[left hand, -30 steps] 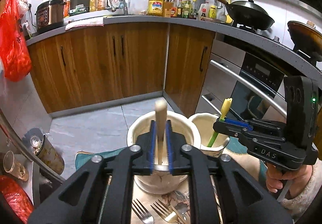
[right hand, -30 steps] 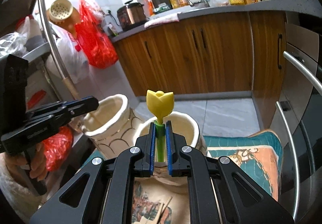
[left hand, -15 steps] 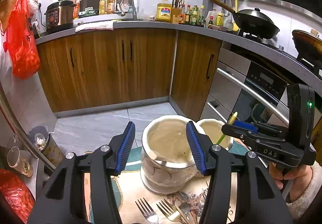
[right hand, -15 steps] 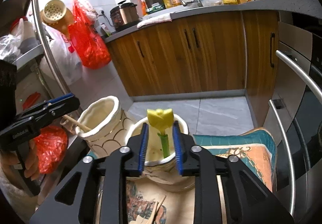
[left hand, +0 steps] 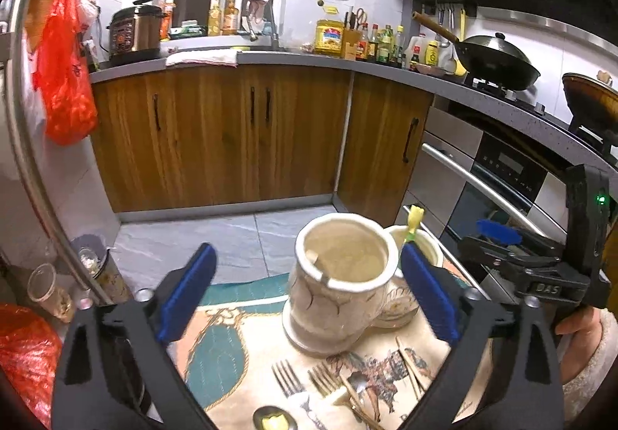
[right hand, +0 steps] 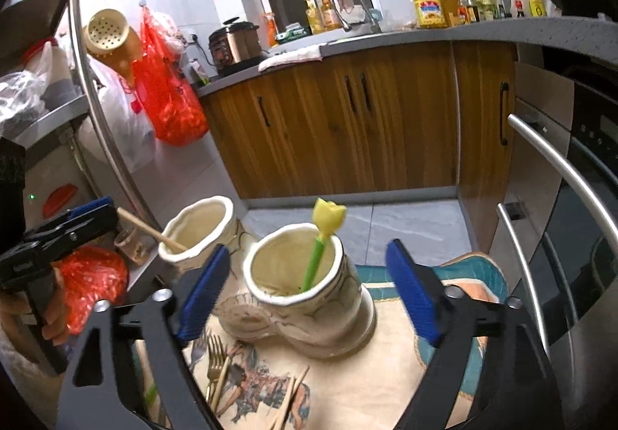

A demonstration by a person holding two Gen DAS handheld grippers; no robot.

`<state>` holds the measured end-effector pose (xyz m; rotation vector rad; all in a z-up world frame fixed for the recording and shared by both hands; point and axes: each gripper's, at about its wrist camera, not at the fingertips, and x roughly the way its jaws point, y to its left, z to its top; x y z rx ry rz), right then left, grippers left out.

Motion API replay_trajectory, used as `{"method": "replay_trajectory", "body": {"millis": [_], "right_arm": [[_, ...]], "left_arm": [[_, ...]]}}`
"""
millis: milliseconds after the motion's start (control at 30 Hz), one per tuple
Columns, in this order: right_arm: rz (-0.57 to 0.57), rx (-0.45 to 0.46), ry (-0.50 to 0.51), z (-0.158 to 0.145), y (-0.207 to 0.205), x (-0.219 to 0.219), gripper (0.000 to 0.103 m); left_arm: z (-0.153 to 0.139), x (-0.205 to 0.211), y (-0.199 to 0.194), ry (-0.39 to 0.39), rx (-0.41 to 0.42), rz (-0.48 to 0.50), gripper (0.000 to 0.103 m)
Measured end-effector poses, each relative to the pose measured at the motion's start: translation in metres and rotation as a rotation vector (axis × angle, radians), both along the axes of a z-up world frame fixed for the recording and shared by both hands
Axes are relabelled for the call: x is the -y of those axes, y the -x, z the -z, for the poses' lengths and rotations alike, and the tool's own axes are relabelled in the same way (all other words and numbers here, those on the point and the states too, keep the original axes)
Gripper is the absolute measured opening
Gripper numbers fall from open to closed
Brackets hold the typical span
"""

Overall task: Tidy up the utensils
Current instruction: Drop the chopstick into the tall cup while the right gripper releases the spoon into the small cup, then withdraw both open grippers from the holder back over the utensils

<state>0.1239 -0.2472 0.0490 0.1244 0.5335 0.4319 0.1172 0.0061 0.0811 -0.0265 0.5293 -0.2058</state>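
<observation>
Two cream boot-shaped ceramic holders stand on a patterned mat. The left holder (left hand: 340, 283) (right hand: 199, 233) holds a wooden-handled utensil (right hand: 148, 231) leaning on its rim. The right holder (right hand: 309, 295) (left hand: 415, 275) holds a green utensil with a yellow tulip top (right hand: 322, 237) (left hand: 413, 223). My left gripper (left hand: 305, 295) is open and empty, just before the left holder. My right gripper (right hand: 305, 295) is open and empty, its jaws either side of the right holder. Several forks (left hand: 309, 380) (right hand: 214, 360), chopsticks (right hand: 289, 399) and a spoon (left hand: 274, 420) lie on the mat (left hand: 231, 360).
Wooden cabinets (left hand: 231, 136) and a grey floor lie beyond the mat. An oven with steel handles (right hand: 560, 179) is at the right. A metal rack (right hand: 92, 90) and red bags (left hand: 65, 82) are at the left.
Both grippers have opened, letting the wooden utensil and the tulip utensil drop into their holders, and have drawn back and up from the holders.
</observation>
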Motion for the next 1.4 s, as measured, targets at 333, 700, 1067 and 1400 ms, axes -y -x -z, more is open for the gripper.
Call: {"method": "replay_trajectory", "body": {"millis": [333, 700, 1067, 1400], "right_arm": [[0.061, 0.030, 0.086, 0.019, 0.039, 0.004, 0.098], [-0.003, -0.081, 0.181, 0.054, 0.062, -0.019, 0.098], [-0.055, -0.169, 0.220, 0.082, 0.073, -0.034, 0.098], [-0.193, -0.175, 0.256, 0.083, 0.096, -0.097, 0.096]], "left_arm": [[0.032, -0.027, 0.038, 0.038, -0.063, -0.075, 0.097], [0.090, -0.043, 0.061, 0.004, -0.214, -0.150, 0.097], [0.117, -0.030, 0.080, -0.066, -0.282, -0.123, 0.098], [0.113, -0.058, 0.088, -0.003, -0.279, -0.177, 0.098]]}}
